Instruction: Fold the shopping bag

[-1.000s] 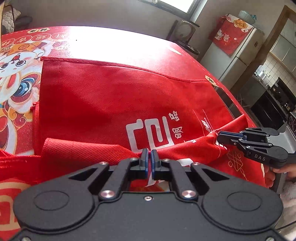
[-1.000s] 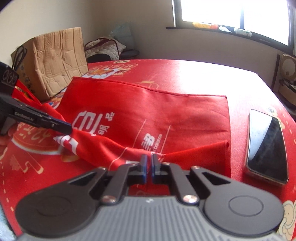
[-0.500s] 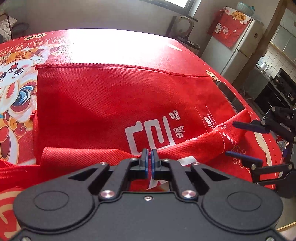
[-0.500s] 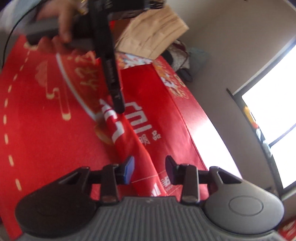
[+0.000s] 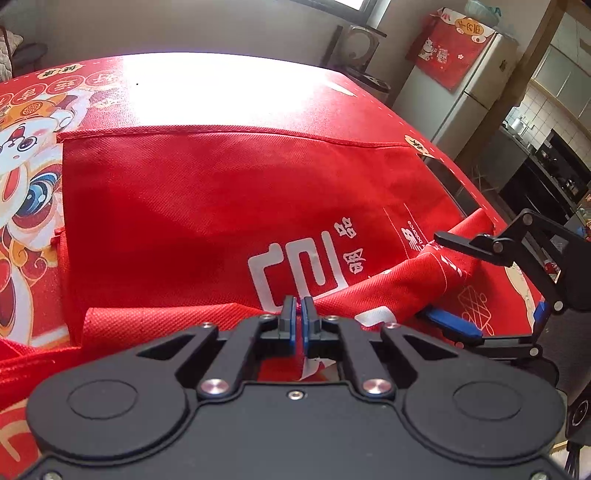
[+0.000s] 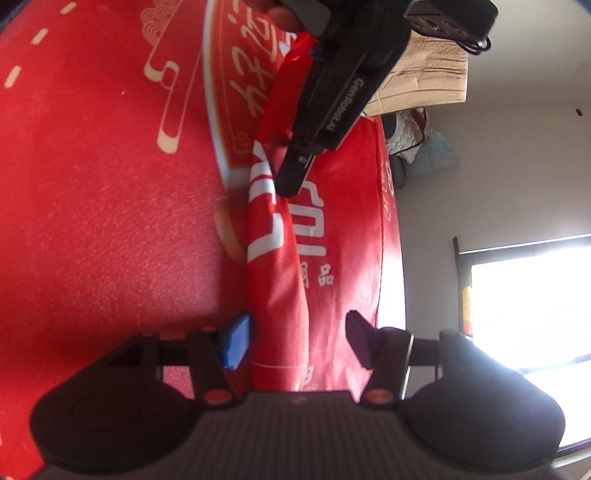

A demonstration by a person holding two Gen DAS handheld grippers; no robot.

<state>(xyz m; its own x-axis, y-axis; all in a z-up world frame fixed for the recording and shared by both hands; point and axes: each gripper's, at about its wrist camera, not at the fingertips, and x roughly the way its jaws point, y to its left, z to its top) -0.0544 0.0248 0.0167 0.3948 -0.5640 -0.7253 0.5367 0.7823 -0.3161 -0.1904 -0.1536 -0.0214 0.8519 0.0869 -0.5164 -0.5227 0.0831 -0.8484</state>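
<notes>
A red non-woven shopping bag (image 5: 221, 206) with white print lies flat on the table, its near edge folded up into a ridge. My left gripper (image 5: 298, 306) is shut on that ridge near its middle. In the right wrist view the left gripper (image 6: 291, 181) reaches in from above, pinching the fold of the bag (image 6: 332, 229). My right gripper (image 6: 297, 325) is rolled on its side and its jaws are opening. The bag's ridge runs between its fingers, but the pads are not pressing on it. From the left wrist it shows at the right (image 5: 430, 275), straddling the ridge's end.
A red tablecloth (image 5: 29, 184) with a cartoon lion covers the round table. A phone (image 5: 450, 184) lies by the bag's right edge. A cardboard box (image 6: 424, 81) stands behind the table and a fridge (image 5: 461, 85) beyond its far side. A hand (image 6: 280, 14) holds the left gripper.
My right gripper let go of the bag's folded edge, rolled onto its side and spread its fingers wider around the ridge. The left gripper stayed shut on the fold.
</notes>
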